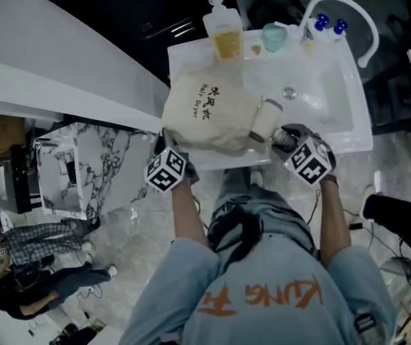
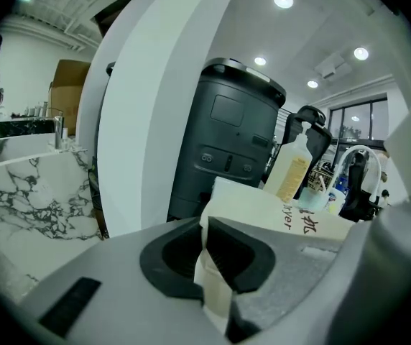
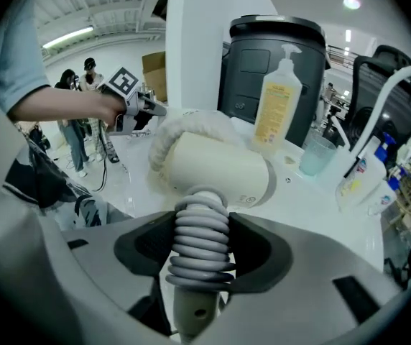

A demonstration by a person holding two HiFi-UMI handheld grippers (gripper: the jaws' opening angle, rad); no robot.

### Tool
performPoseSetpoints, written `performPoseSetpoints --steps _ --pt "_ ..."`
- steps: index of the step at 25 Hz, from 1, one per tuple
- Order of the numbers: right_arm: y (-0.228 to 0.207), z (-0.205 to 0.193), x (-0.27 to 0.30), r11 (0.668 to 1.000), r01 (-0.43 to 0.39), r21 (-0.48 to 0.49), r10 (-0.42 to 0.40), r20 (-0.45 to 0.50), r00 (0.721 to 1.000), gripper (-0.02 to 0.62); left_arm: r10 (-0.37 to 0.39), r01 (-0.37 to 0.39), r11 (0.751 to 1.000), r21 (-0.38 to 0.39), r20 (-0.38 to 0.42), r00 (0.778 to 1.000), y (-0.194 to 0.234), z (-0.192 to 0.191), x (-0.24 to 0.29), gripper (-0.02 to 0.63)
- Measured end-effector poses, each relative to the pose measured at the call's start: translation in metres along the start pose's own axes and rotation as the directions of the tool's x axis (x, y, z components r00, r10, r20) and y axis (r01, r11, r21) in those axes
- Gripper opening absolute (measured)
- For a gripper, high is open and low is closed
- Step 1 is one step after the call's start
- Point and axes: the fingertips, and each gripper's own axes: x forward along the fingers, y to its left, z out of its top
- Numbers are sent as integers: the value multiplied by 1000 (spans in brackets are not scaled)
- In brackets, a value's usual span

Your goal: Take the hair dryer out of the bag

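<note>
Presently the cream cloth bag point(image 1: 205, 113), printed "Hair Dryer", lies on the white table point(image 1: 184, 60), at 9 o'clock from the sink basin point(image 1: 328, 99).

Left gripper point(image 2: 205, 243): jaws nearly together, pinching a fold of the bag's fabric between the pads. In the head view it sits at the bag's 7 o'clock corner.

Right gripper point(image 3: 200, 246): jaws stand wide but are clamped on the handle of the hair dryer point(image 3: 216, 171), over the grey coiled cord point(image 3: 200, 239) wound around that handle. The head view places this gripper at 4 o'clock from the bag.

Hair dryer: the cream barrel protrudes from the bag's mouth on the 3 o'clock side. In the right gripper view the bunched fabric wraps the barrel's far end, so that end is inside the bag while the handle is clear of it. The barrel lies roughly level, just above the table.

Other items in the head view: a yellow pump bottle point(image 1: 225, 34) stands at 12 o'clock from the bag, a pale green cup point(image 1: 273, 37) at 1 o'clock, and a white curved faucet point(image 1: 349, 13) arches over the basin's far right corner. A dark grey bin point(image 2: 227, 142) stands beyond the table in the left gripper view.
</note>
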Motion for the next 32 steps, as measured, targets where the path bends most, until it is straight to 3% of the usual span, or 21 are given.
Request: performPoseSetpoints --steps 5,6,8,11,15,19,21,28,32 --pt "-25 -26 -21 988 82 128 -82 -4 997 229 52 -52 999 14 -2 999 4 -2 -5 18" --pt "-30 -31 -24 984 98 151 -98 -7 995 229 76 -76 997 15 19 997 4 1 -7 53" --pt "-37 -37 -29 970 124 207 -126 -6 992 230 125 -128 990 51 71 990 0 14 -12 189" --pt "-47 -43 -34 946 152 288 -158 -1 987 230 118 -144 975 169 154 981 -26 43 -19 196" --pt "-56 -44 -35 917 172 360 -193 22 981 230 -89 32 965 260 210 974 -94 67 -22 178" --pt "-67 -38 -32 881 189 433 -228 39 973 230 -259 185 936 301 230 938 -159 72 -28 3" --pt "-72 -37 -30 857 201 474 -246 35 969 230 -330 254 911 324 207 921 -186 68 -30 3" --pt "-89 -34 -13 814 203 544 -257 24 966 230 -482 414 818 399 83 872 -251 30 -28 3" --pt "-103 -38 -1 791 221 570 -253 -25 967 230 -518 476 791 384 6 855 -265 9 -26 3"
